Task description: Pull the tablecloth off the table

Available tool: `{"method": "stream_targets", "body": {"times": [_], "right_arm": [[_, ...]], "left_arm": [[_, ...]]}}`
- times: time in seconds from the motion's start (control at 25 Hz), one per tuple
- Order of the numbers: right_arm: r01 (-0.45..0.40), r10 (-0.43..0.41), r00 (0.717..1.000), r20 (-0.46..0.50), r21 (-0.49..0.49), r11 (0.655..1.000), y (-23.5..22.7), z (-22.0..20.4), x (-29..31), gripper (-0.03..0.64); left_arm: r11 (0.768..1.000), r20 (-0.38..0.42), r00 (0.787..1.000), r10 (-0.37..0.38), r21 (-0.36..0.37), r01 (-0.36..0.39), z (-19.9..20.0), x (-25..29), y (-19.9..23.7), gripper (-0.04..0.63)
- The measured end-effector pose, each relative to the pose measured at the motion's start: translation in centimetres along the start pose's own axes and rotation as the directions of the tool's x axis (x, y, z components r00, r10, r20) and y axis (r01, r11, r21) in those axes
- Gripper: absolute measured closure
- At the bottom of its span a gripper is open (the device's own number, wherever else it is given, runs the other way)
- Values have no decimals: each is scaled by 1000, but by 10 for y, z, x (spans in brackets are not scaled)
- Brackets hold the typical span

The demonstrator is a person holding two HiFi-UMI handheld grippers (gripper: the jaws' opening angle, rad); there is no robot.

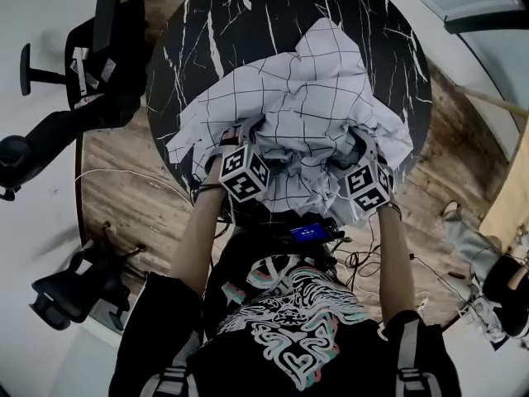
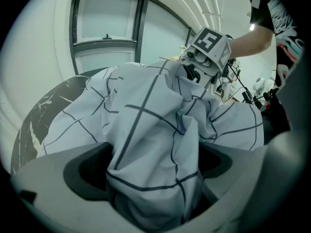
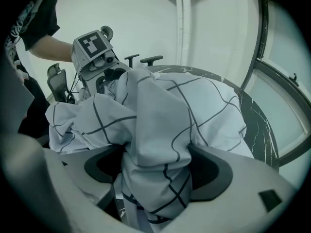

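The left tool (image 2: 153,178) pinches a thick bunch of the tablecloth (image 1: 306,98). In the left gripper view the checked fabric fills the gap between the two jaws, and both pads press into its folds. The right tool (image 3: 158,171) grips the same cloth in the same way, with a twisted fold squeezed between its jaws and narrowing where the pads meet it.

In the head view both tools sit at the near edge of the counter (image 1: 198,31). Their marker cubes face up, the left one (image 1: 244,172) and the right one (image 1: 368,184) a little apart, and a bare forearm (image 1: 194,238) reaches down to each.

The tablecloth is white with thin dark grid lines. It lies crumpled in a heap over the middle and near side of the round counter. Its near edge is gathered into the two tools, and a loose part hangs over the rim between them. The far and left parts of the black, white-veined marble top are bare.

Around the counter is a wood-grain floor (image 1: 124,188). A black office chair (image 1: 99,48) stands at the left and a second chair (image 1: 74,288) nearer the person. Cables (image 1: 430,279) trail across the floor at the right. A small device with a lit blue screen (image 1: 310,232) sits at the person's waist. A dark-framed window (image 2: 107,18) rises behind the counter in the left gripper view.
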State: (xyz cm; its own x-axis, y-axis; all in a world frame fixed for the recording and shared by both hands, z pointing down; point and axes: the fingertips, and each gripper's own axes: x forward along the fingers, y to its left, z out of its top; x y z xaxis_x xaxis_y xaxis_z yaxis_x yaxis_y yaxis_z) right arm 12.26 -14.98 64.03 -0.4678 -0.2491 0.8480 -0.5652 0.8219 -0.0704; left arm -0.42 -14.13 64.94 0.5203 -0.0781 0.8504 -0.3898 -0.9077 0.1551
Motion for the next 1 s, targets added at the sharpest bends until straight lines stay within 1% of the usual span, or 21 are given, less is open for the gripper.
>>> {"method": "stream_targets", "body": {"times": [0.36,0.52,0.8,1.0], "right_arm": [[-42,42,999,7,3,999,3,1,4,218],[-43,43,999,6,2,999,4,2,5,221],[-47,47,999,-7,3,999,6,3,7,229],[-43,43,999,1,-1,999,9,8,9,242]], "left_arm": [[1000,-1,1000,8,-4,-8,3,2,0,56],[1000,0,1000,7,-12,-7,3,2,-1,55],[1000,24,1000,5,-23,-4,10,5,-2,57],[1000,28,1000,-2,-16,3,14,8,-4,57]]}}
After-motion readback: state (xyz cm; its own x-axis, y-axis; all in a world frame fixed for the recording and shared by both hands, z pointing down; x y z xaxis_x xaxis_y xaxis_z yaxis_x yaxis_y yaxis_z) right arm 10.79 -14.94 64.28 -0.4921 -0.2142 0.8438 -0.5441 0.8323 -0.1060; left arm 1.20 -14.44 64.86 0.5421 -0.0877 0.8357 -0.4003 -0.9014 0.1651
